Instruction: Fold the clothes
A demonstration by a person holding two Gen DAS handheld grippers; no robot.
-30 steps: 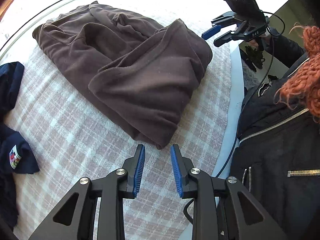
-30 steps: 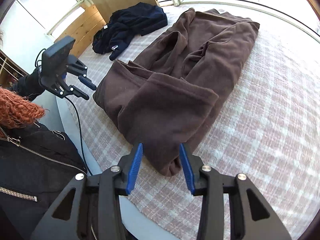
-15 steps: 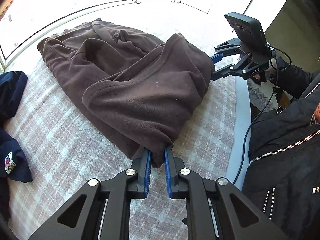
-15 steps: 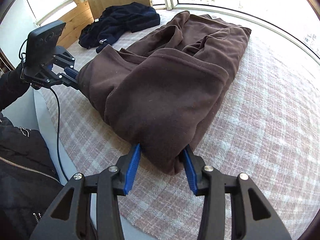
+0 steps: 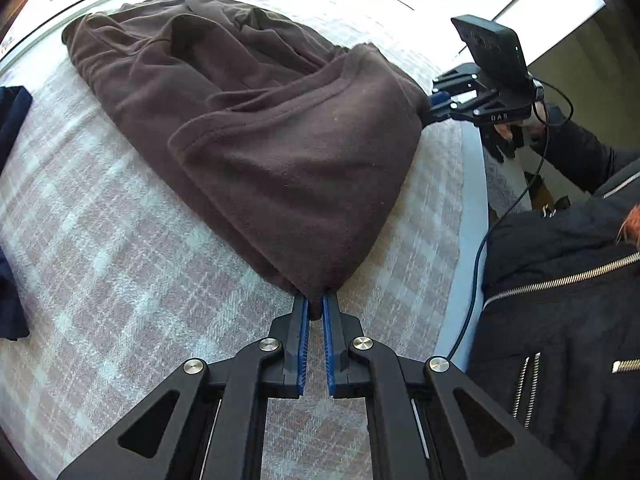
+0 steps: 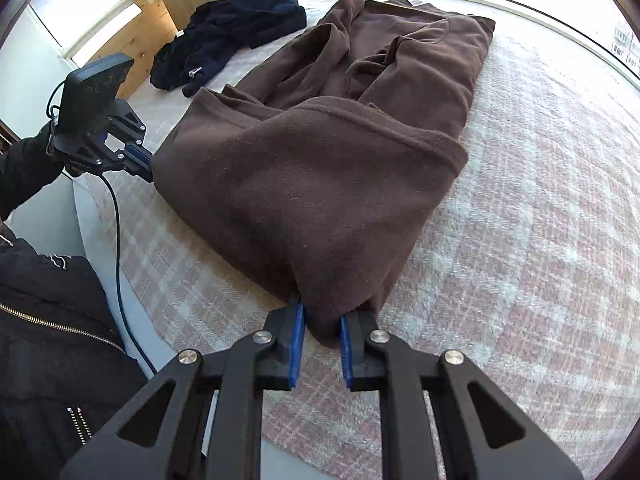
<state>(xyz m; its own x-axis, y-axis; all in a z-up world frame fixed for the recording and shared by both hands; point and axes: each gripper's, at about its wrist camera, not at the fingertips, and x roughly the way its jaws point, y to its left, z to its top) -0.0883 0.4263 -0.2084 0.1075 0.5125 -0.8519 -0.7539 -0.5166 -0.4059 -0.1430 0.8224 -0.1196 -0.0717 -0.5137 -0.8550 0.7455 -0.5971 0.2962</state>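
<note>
the left gripper (image 5: 315, 312) has its blue fingers (image 5: 304, 328) pressed almost together, pinching the near corner of the brown fleece garment (image 5: 280, 152), a small fold of cloth caught between the pads. the right gripper (image 6: 322, 326) has its fingers (image 6: 297, 332) a little wider apart, closed on a thicker bunch of the same garment at its other near corner. in the left wrist view the right gripper shows again at 2 o'clock, its tips buried in the cloth edge; in the right wrist view the left gripper shows at 9 o'clock, touching the cloth likewise. the garment lies on a bed covered with a pink-and-white checked blanket (image 6: 520, 260), its near hem lifted and stretched between the two grippers, the rest rumpled and running away toward 12 o'clock. a dark navy garment (image 6: 232, 36) lies in a heap well apart from the brown one, at 11 o'clock in the right wrist view, near a wooden headboard (image 6: 132, 40). the person's black jacket (image 5: 560, 300) with metal zips fills the 4 o'clock side of the left wrist view, and a black cable (image 6: 118, 240) hangs from the left gripper along the bed's edge.
</note>
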